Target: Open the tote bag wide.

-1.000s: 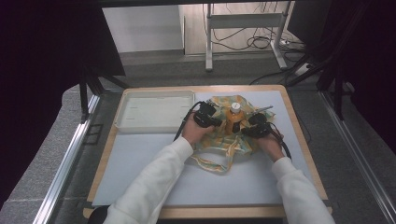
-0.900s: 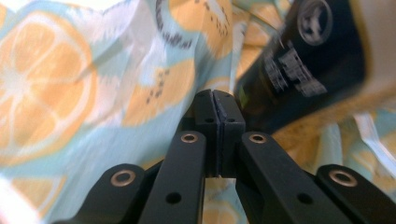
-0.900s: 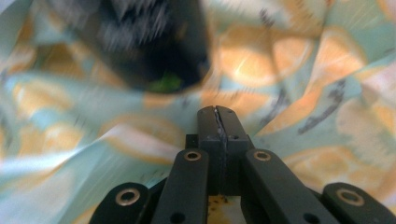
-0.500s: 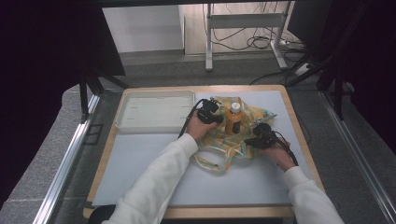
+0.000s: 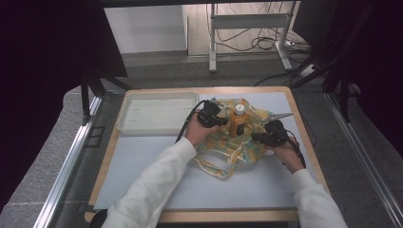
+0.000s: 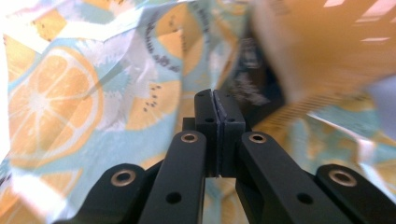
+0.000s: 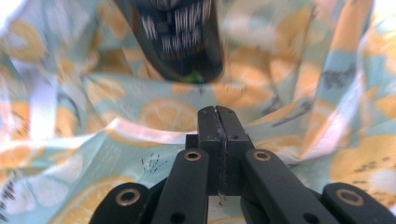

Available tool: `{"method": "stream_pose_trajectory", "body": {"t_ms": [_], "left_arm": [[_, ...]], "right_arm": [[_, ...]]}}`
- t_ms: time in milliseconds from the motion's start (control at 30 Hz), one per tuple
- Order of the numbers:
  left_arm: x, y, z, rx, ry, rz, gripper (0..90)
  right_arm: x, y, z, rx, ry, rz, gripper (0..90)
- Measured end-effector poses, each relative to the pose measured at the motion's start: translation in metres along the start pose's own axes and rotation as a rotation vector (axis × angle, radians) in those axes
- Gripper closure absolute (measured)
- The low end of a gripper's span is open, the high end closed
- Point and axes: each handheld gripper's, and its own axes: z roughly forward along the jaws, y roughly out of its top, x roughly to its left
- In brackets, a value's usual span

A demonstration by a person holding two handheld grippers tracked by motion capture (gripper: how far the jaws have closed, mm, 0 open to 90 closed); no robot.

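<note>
A cloth bag (image 5: pixel 237 145) printed with orange and lemon slices lies crumpled on the mat. A bottle (image 5: pixel 239 118) of orange liquid with a white cap stands upright inside it. My left gripper (image 5: pixel 219 119) is at the bag's left rim, just left of the bottle. Its jaws (image 6: pixel 214 93) are shut, with a thin pale sliver of cloth between the pads. The blurred bottle (image 6: pixel 327 42) looms at upper right. My right gripper (image 5: pixel 254 137) is at the bag's right side. It (image 7: pixel 215 109) is shut on a fold of the fabric (image 7: pixel 154 116), below the bottle's dark label (image 7: pixel 177 37).
A shallow white tray (image 5: pixel 157 111) sits at the back left of the wooden-edged table (image 5: pixel 109 156). The bag's looped handle (image 5: pixel 214 168) trails toward the near side. A grey mat (image 5: pixel 228 190) covers the table. Cables and a metal stand lie on the floor beyond.
Both hands have drawn slightly apart, the right one sliding right and nearer, the left one edging up. The bag's rim spread wider around the bottle.
</note>
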Motion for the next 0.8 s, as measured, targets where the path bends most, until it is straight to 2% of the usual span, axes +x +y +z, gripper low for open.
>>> {"method": "stream_pose_trajectory", "body": {"t_ms": [267,467,800], "left_arm": [[-0.007,-0.016,-0.024,-0.010,-0.008,0.016,89.7],[-0.010,-0.030,-0.036,-0.026,-0.023,0.015,89.5],[-0.013,-0.058,-0.062,-0.046,-0.038,0.024,89.0]], "right_arm": [[0.002,0.002,-0.019,-0.063,0.001,0.002,89.2],[0.005,0.000,-0.025,-0.066,-0.014,0.000,89.2],[0.011,-0.001,-0.032,-0.100,-0.007,-0.021,89.2]]}}
